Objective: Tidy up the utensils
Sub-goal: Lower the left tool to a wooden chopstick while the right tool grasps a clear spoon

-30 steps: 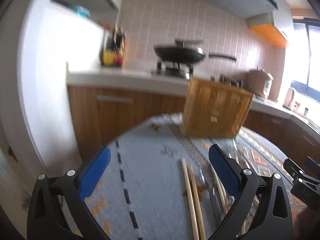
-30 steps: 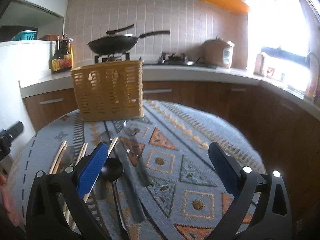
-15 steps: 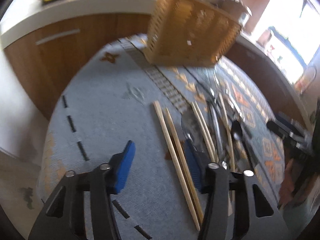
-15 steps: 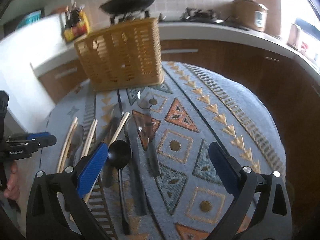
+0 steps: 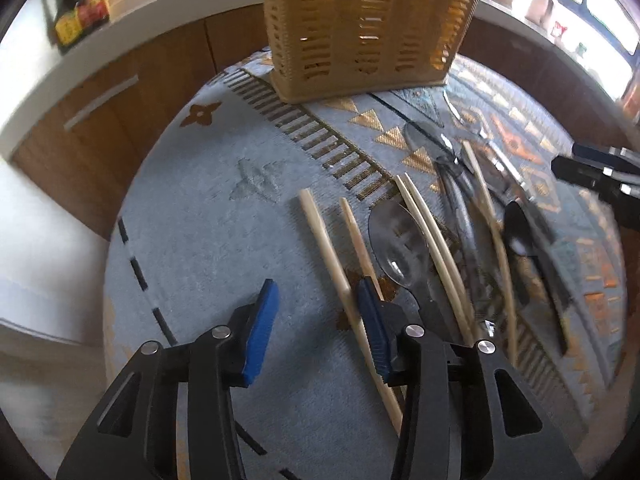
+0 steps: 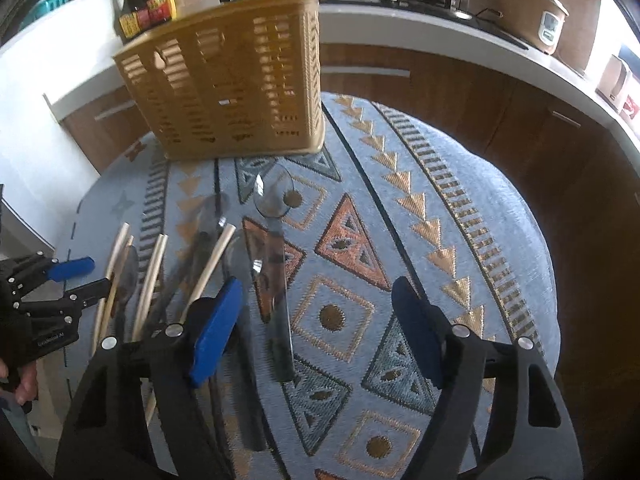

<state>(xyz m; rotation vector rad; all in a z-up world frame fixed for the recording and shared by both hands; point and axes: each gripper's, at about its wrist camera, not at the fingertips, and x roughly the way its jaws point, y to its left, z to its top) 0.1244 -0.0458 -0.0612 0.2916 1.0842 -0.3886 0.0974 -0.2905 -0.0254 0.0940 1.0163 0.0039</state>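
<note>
Several wooden chopsticks (image 5: 332, 256) and dark spoons (image 5: 396, 236) lie side by side on a patterned blue cloth (image 5: 224, 216). A tan slotted basket (image 5: 364, 20) stands upright at the far side. My left gripper (image 5: 316, 324) is open, low over the cloth, its right finger beside the leftmost chopstick. My right gripper (image 6: 316, 328) is open above a clear-bowled spoon (image 6: 276, 248). The chopsticks (image 6: 150, 276) and the basket (image 6: 236, 84) also show in the right wrist view, with the left gripper (image 6: 80, 276) at the left edge.
The round table's edge curves close on the left (image 5: 116, 248). Wooden cabinets (image 6: 440, 92) and a white counter run behind, with sauce bottles (image 6: 146, 4), a stove and a rice cooker (image 6: 532, 16). The right gripper's tips (image 5: 592, 168) show at the right edge of the left wrist view.
Both grippers have tilted down and come closer to the utensils. The left gripper's jaws have narrowed and dropped beside the leftmost chopstick. The right gripper's jaws have narrowed a little over the spoons.
</note>
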